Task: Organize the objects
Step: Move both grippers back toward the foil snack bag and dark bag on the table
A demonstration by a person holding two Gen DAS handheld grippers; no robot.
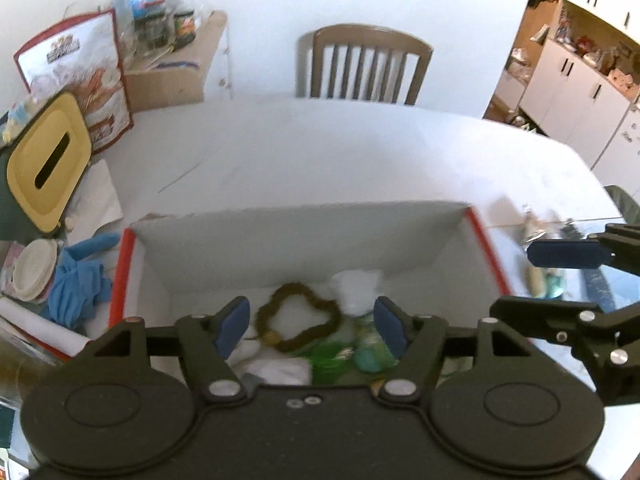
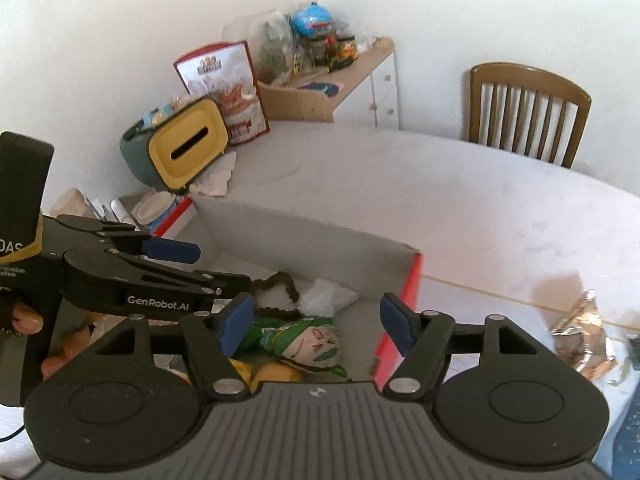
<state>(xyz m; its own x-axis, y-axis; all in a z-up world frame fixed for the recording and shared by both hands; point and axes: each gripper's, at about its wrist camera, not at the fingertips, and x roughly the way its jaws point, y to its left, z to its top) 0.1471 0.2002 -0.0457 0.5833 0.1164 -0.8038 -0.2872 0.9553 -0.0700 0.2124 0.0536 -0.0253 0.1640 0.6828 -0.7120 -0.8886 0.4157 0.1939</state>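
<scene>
Both hand-held grippers, left point(image 1: 310, 328) and right point(image 2: 316, 326), hang jaws apart, empty, over the cardboard box point(image 1: 304, 240). Inside: bead bracelet point(image 1: 298, 322), green doll point(image 2: 308, 342), white tissue point(image 2: 326, 298). Crumpled foil wrapper point(image 2: 586, 340) still out on the counter point(image 2: 440, 196); looks partly done.

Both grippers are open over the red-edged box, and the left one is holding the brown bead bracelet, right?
Not quite. The left gripper holds nothing: the bracelet lies loose in the box, as the left wrist view shows. Both grippers, including the right gripper, are open above it.
</scene>
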